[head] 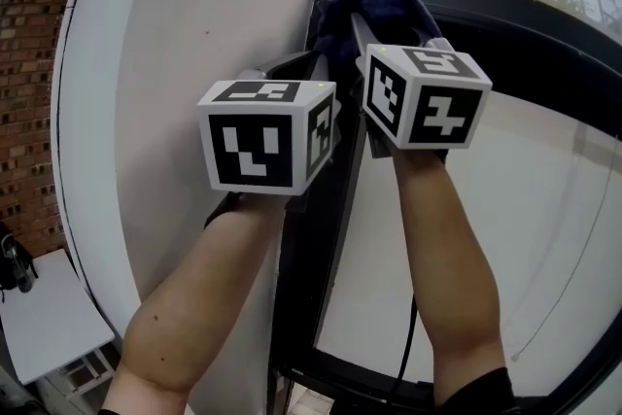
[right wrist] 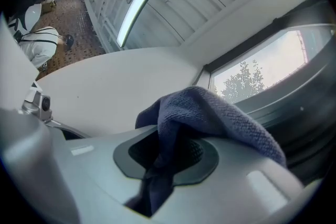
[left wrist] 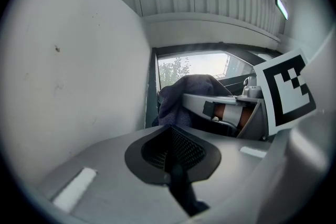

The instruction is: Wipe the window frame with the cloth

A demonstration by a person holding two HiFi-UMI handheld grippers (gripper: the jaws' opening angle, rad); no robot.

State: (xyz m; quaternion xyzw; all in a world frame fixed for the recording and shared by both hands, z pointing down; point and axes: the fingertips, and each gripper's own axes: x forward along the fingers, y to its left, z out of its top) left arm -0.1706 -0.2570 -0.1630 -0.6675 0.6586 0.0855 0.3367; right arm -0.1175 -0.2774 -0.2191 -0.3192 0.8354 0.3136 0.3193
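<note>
In the head view I have both arms raised to the black metal window frame [head: 303, 287], which stands beside a plain white wall [head: 194, 34]. The left gripper [head: 309, 68], with its marker cube, sits just left of the right gripper [head: 377, 42]. The dark blue terry cloth [head: 374, 15] is bunched over the right gripper's far end. It lies against the frame's upper left corner, where the upright meets the top rail. A red brick wall [head: 29, 63] shows at the far left.

In the left gripper view that gripper's jaws are pressed together with nothing between them. The cloth hangs beyond them, draped over the other gripper, in front of the frame's corner and next to the white wall.

In the right gripper view the jaws are clamped on the blue cloth. One fold runs down between the jaws and the rest humps over the right-hand jaw. The dark frame lies just behind it, and a leafy tree [right wrist: 242, 81] shows through the glass.
</note>
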